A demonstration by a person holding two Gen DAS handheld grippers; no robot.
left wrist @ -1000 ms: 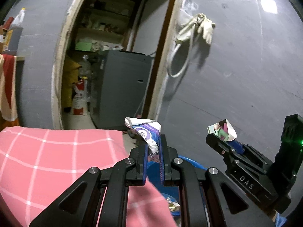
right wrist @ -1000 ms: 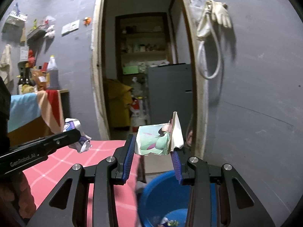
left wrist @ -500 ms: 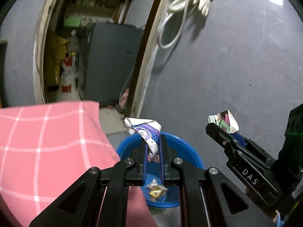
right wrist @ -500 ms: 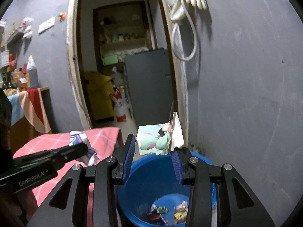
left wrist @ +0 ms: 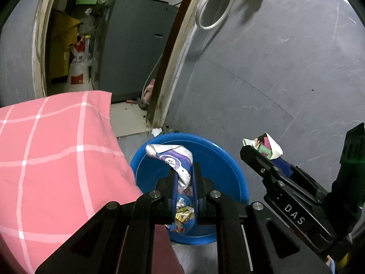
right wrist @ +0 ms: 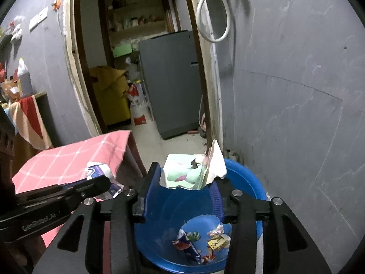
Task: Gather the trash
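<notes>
My left gripper (left wrist: 183,178): fingers drawn close together, clamped on a crumpled white-and-purple wrapper (left wrist: 173,159) that sticks up and forward from the tips; pointed down and forward, directly over the blue basin (left wrist: 230,159). My right gripper (right wrist: 187,183): fingers set wider, pinching a folded pale-green and white paper (right wrist: 194,171) across the gap between the pads; also tilted downward, its tips over the near half of the basin. The two tools sit side by side and apart; from the left camera the right one (left wrist: 262,157) lies to the right at about the same reach, its paper poking above the tip; from the right camera the left one (right wrist: 100,185) lies to the left, wrapper just beyond its tip. Basin: on the floor below and ahead of both tools, beside the grey wall (right wrist: 296,91), holding several small coloured wrappers (right wrist: 200,239) on its bottom. Pink checked cloth (left wrist: 45,159): left of the left gripper, its edge just beside the basin. Doorway (right wrist: 136,68): ahead and left, with a grey cabinet (right wrist: 173,82) inside. White hose (right wrist: 214,11): hung high on the wall ahead.
</notes>
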